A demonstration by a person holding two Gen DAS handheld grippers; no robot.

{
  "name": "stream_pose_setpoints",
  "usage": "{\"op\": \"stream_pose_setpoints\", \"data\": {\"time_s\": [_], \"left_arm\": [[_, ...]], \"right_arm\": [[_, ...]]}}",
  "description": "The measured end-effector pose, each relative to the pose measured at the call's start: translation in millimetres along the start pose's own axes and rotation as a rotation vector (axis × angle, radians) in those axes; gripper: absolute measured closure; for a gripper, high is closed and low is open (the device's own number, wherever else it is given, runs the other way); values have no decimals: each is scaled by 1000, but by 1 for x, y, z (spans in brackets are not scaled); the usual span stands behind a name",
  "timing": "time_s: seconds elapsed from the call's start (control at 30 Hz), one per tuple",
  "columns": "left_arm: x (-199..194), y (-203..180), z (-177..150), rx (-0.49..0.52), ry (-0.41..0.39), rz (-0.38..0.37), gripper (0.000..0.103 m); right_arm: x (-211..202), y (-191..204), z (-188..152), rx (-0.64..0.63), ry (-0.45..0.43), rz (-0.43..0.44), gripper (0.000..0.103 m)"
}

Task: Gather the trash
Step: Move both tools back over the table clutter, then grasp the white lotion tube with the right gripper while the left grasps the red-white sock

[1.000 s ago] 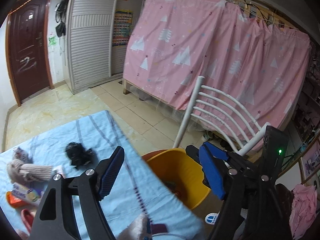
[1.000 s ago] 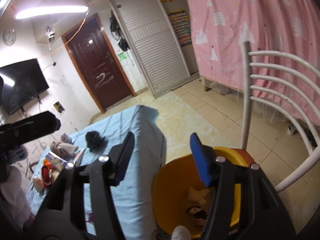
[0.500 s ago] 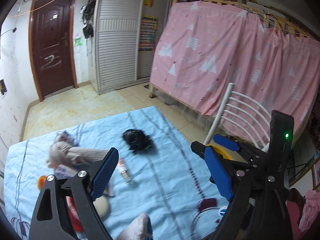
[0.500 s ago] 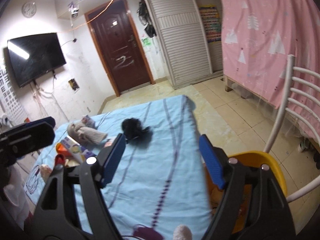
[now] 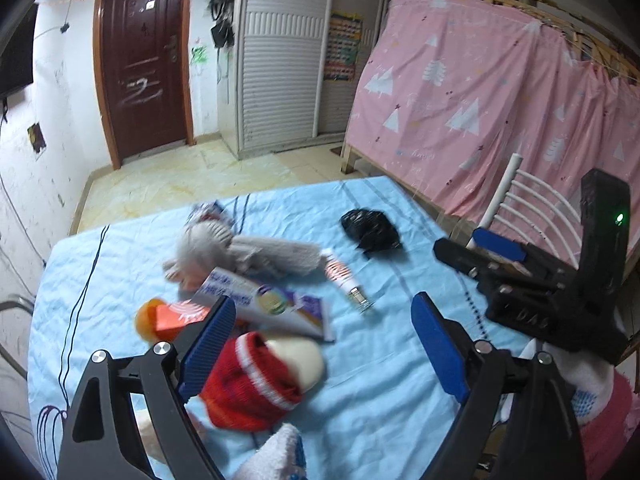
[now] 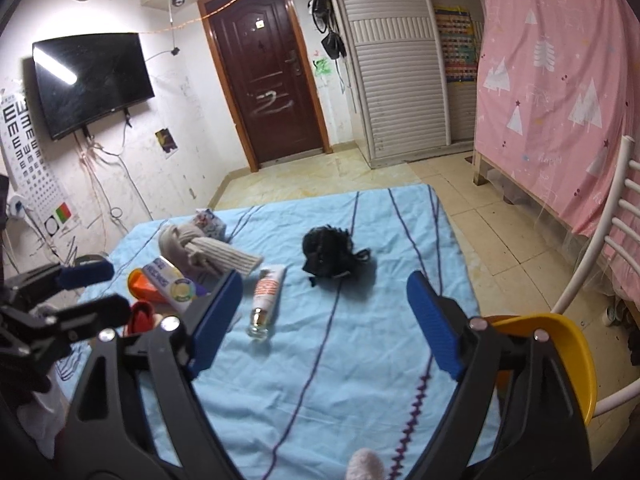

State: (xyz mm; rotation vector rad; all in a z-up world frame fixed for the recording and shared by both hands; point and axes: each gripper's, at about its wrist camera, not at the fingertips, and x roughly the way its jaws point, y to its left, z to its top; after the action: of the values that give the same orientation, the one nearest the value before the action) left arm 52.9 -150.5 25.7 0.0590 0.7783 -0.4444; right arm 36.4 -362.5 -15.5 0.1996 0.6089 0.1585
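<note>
A table under a light blue cloth [image 5: 384,364] [image 6: 332,344] holds a crumpled black bag [image 5: 370,229] [image 6: 330,251], a white tube [image 5: 345,280] [image 6: 267,292], a flat white and purple packet [image 5: 264,300] [image 6: 172,280], an orange item [image 5: 168,320] [image 6: 140,284], a grey knit sock [image 5: 244,250] [image 6: 204,252] and a red knit sock [image 5: 256,380]. My left gripper [image 5: 324,356] is open and empty just above the red sock. My right gripper [image 6: 324,324] is open and empty above the cloth, near the tube. A yellow bin [image 6: 560,356] stands at the table's right edge.
A white slatted chair [image 5: 532,208] [image 6: 608,240] stands right of the table by the bin. A pink curtain [image 5: 500,120] hangs behind it. Tiled floor [image 6: 360,168] leads to a brown door [image 5: 144,60]. A small patterned packet [image 6: 208,222] lies at the cloth's far edge.
Both grippers swung left, from over the yellow bin to over the table. The bin has left the left wrist view and moved to the right edge of the right wrist view. Both stay open.
</note>
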Motion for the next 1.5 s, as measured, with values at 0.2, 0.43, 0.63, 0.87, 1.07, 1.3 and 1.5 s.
{"op": "stream_pose_setpoints", "data": {"time_s": [0.2,0.43,0.63,0.87,1.07,1.3,1.5], "left_arm": [[13,27,-15,-26,53,19,22],[23,48,-28,-58,96,-5,22],[32,56,-34,-79,131,-40,42],[34,64,-37,-83,128,-85,71],[29,72,-35,-101,97,-106,88],[17,88,-32,-142,55,-130,91],[-6,93,-24,-141,-28,-146,91]], "right_arm": [[13,15,0,-25,28,4,22],[31,31,-2,-56,75,17,22],[45,46,-6,-97,120,19,22],[62,61,-10,-150,185,5,22],[75,67,-14,-181,242,-27,22],[87,74,-17,-221,289,-54,49],[96,74,-18,-236,316,-83,76]]}}
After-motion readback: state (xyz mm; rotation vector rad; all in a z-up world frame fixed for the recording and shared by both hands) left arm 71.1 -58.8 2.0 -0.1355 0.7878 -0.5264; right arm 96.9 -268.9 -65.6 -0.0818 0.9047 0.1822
